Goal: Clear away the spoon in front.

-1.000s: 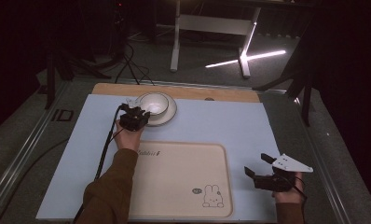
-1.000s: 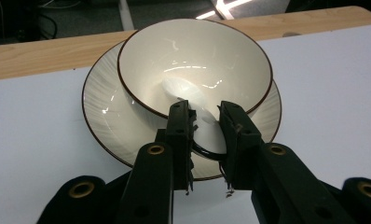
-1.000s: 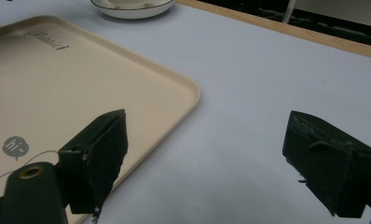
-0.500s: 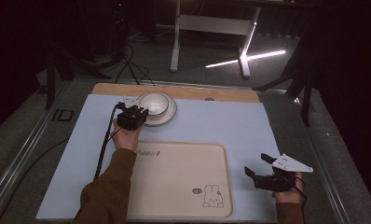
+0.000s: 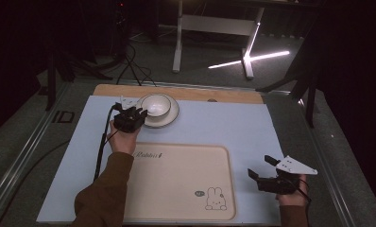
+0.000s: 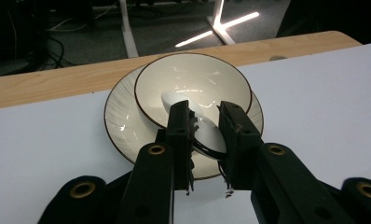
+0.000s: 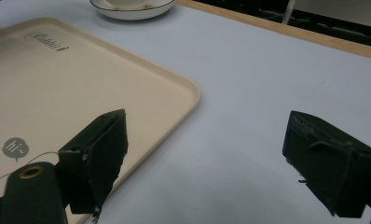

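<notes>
A cream bowl (image 6: 197,77) with a dark rim stands on a matching plate (image 6: 123,126) at the far left of the blue mat. A white spoon (image 6: 173,99) lies in the bowl, its handle pointing out over the rim. My left gripper (image 6: 204,116) is shut on that handle; in the high view it (image 5: 129,117) sits at the bowl's (image 5: 155,105) near left side. At the near right, my right gripper (image 5: 260,166) stays open over the mat with nothing between its jaws (image 7: 202,140).
A beige tray (image 5: 176,179) with a rabbit print lies on the near middle of the mat, its corner (image 7: 174,93) just left of my right gripper. A wooden table edge (image 5: 224,94) runs behind the plate.
My left gripper has shifted slightly at the bowl, rising a little with the spoon handle in it. The right gripper has kept still.
</notes>
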Demonstrator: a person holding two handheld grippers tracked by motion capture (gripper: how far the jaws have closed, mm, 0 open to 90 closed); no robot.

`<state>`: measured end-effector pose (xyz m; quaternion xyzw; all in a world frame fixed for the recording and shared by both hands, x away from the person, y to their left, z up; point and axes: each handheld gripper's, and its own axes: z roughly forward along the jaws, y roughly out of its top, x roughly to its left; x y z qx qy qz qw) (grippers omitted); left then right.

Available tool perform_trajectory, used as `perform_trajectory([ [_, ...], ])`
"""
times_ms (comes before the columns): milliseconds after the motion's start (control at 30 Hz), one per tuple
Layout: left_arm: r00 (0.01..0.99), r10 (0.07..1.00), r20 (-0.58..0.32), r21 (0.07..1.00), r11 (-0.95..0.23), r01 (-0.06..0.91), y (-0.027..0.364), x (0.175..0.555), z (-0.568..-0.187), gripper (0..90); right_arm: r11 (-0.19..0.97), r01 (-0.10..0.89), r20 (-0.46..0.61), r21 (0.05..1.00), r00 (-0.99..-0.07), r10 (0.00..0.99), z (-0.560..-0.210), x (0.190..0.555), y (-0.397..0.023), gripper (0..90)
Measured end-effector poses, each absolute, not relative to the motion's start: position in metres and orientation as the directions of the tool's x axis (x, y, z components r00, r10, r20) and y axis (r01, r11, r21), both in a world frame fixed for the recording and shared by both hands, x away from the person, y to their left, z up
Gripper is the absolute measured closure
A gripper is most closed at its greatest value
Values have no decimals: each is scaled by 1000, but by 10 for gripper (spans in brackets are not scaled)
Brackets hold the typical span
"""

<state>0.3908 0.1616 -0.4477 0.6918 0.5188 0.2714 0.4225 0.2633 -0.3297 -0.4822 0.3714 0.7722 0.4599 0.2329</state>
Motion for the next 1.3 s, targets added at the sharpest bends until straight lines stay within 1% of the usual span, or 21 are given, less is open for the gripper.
perform_trajectory([
  [167, 309, 948, -79, 868, -87, 488, 166, 385, -440, 752, 300, 359, -18, 884, -615, 788, -482, 263, -330, 138],
  [467, 297, 952, -79, 876, -76, 475, 174, 370, -430, 753, 297, 356, -17, 886, -615, 788, -482, 263, -330, 138],
  [800, 282, 954, -102, 880, -46, 472, 184, 353, -432, 753, 296, 356, -17, 886, -614, 789, -482, 263, -330, 138],
  [1300, 268, 958, -101, 882, -39, 470, 192, 329, -436, 754, 295, 357, -15, 886, -614, 789, -482, 263, -330, 138],
])
